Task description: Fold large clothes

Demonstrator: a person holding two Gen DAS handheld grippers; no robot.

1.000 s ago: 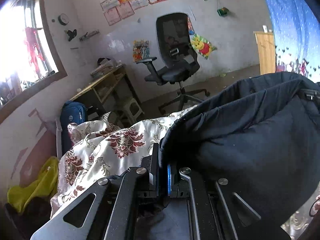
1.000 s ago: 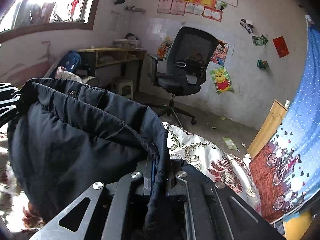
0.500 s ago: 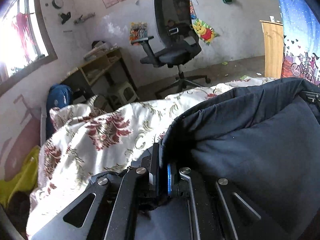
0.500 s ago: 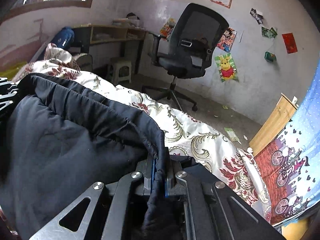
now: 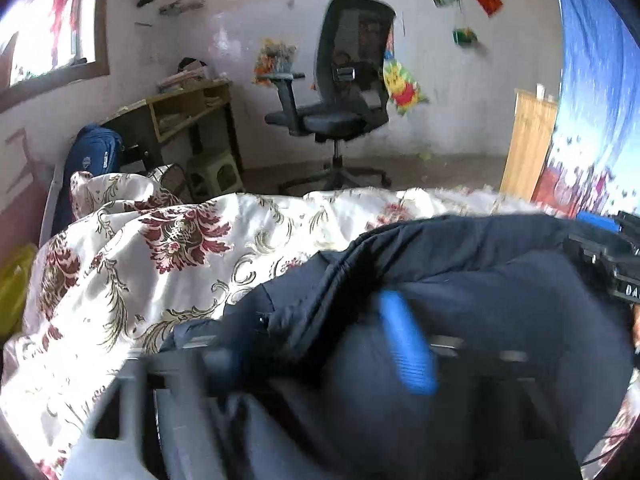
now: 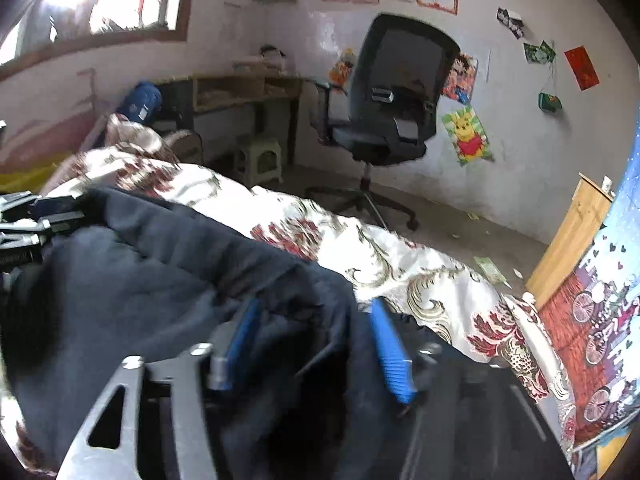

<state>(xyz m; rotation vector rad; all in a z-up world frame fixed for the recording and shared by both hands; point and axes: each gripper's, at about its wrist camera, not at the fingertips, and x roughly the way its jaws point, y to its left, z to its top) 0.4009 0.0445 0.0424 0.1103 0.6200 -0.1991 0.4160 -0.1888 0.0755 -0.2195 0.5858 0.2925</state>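
Note:
A dark navy padded jacket [image 5: 480,280] lies bunched on a bed with a white, red-flowered cover [image 5: 180,260]. My left gripper [image 5: 308,332] is at the jacket's left corner. Its jaws are opening, and the cloth lies slack between them, clear of the blue pad [image 5: 404,344]. In the right wrist view my right gripper [image 6: 314,320] is also opening at the jacket's [image 6: 140,280] right corner. A loose fold sags between its two blue pads [image 6: 390,352] without being pinched. Each gripper's black frame shows at the edge of the other's view.
Beyond the bed are a black office chair [image 5: 344,92], a wooden desk [image 5: 184,108] with a small stool [image 5: 216,172] beside it, and a blue backpack [image 5: 92,156]. A wooden cabinet [image 5: 528,140] and a blue patterned curtain [image 5: 592,80] stand at the right.
Both grippers came down toward the bed with the jacket. Both were shut on its edge and now stand spread apart, with the cloth released and slumping onto the cover.

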